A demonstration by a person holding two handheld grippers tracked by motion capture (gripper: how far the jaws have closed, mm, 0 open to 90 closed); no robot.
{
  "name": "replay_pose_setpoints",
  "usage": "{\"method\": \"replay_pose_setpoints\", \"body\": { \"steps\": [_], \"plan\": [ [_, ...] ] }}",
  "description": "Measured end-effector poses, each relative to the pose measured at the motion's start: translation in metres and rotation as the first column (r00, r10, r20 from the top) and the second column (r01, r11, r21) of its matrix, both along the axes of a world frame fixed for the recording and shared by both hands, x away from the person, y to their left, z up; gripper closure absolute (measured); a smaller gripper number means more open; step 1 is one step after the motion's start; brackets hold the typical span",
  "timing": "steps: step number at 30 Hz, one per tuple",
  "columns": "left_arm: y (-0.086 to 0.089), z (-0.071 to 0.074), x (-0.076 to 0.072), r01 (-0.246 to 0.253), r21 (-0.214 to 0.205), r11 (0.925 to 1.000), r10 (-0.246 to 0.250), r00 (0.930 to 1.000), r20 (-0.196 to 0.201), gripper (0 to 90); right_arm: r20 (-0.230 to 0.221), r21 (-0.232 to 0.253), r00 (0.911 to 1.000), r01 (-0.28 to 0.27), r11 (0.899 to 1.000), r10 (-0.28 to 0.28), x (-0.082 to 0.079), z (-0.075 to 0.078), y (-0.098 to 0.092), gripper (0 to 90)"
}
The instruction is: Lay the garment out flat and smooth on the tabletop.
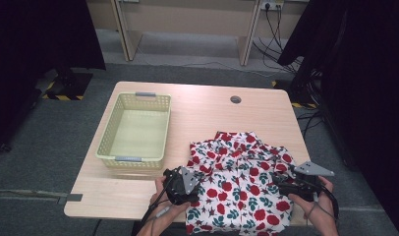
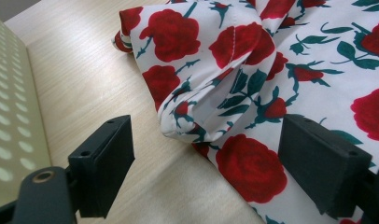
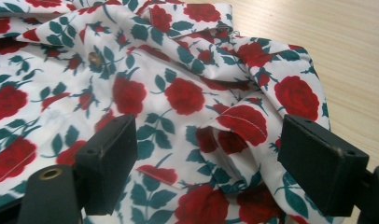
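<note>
At the near edge of the pale wooden desk (image 1: 207, 113), the left gripper (image 2: 204, 161) and right gripper (image 3: 206, 161) flank a crumpled white cotton shirt printed with red roses and green leaves (image 1: 239, 179). Each gripper is released, its jaws straddling a raised fold at one side hem without pinching it, probably lined up to take both edges for folding. Farther back on the left, an empty pale-green perforated plastic basket (image 1: 134, 129) waits, likely to receive the shirt.

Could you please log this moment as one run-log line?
left gripper: open, at shirt's left edge | right gripper: open, over right edge | basket: empty
</note>
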State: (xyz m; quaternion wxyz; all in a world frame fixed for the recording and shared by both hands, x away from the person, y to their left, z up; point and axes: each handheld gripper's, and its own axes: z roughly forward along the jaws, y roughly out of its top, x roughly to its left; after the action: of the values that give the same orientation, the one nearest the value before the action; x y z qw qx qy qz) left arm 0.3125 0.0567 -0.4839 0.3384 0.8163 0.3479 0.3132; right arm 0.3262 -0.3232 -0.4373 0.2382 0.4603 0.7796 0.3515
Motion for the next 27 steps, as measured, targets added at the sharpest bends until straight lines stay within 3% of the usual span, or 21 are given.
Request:
{"method": "replay_pose_setpoints", "body": {
  "steps": [4, 8, 11, 13, 16, 22, 25, 27],
  "plan": [
    [0.002, 0.0, -0.002, 0.002, -0.004, 1.0, -0.002, 1.0, -0.006, 17.6, -0.006, 0.013, 0.9999, 0.011, 1.0, -0.011, 0.007, -0.006, 0.002, 21.9],
    [0.005, 0.0, -0.002, 0.005, -0.017, 0.9998, -0.005, 0.9997, -0.022, 17.6, -0.031, -0.009, 0.9994, 0.014, 1.0, -0.014, 0.018, -0.016, 0.007, 27.4],
    [0.007, 0.001, 0.0, 0.006, -0.028, 0.9996, -0.007, 0.9991, -0.042, 17.4, -0.048, -0.039, 0.9983, 0.029, 0.999, -0.031, 0.027, -0.025, 0.005, 45.9],
    [0.008, 0.001, 0.001, 0.004, -0.038, 0.9993, -0.006, 0.9987, -0.051, 17.3, -0.034, -0.054, 0.9986, 0.04, 0.998, -0.042, 0.031, -0.028, 0.001, 59.6],
    [0.007, 0.001, 0.0, 0.005, -0.028, 0.9996, -0.006, 0.9991, -0.041, 17.3, -0.022, -0.078, 0.9985, 0.048, 0.996, -0.049, 0.034, -0.028, -0.008, 69.8],
    [0.007, 0.001, 0.0, 0.005, -0.028, 0.9996, -0.006, 0.9992, -0.04, 17.3, 0.015, -0.122, 0.9936, 0.113, 0.986, -0.112, 0.043, -0.022, -0.028, 74.5],
    [0.007, 0.001, 0.0, 0.004, -0.031, 0.9995, -0.006, 0.9991, -0.042, 17.3, 0.054, -0.162, 0.9837, 0.178, 0.971, -0.172, 0.049, -0.016, -0.043, 74.5],
    [0.007, 0.001, 0.0, 0.004, -0.032, 0.9995, -0.005, 0.9991, -0.042, 17.3, 0.064, -0.155, 0.9765, 0.214, 0.965, -0.206, 0.053, -0.012, -0.054, 73.9]
  ]
}}
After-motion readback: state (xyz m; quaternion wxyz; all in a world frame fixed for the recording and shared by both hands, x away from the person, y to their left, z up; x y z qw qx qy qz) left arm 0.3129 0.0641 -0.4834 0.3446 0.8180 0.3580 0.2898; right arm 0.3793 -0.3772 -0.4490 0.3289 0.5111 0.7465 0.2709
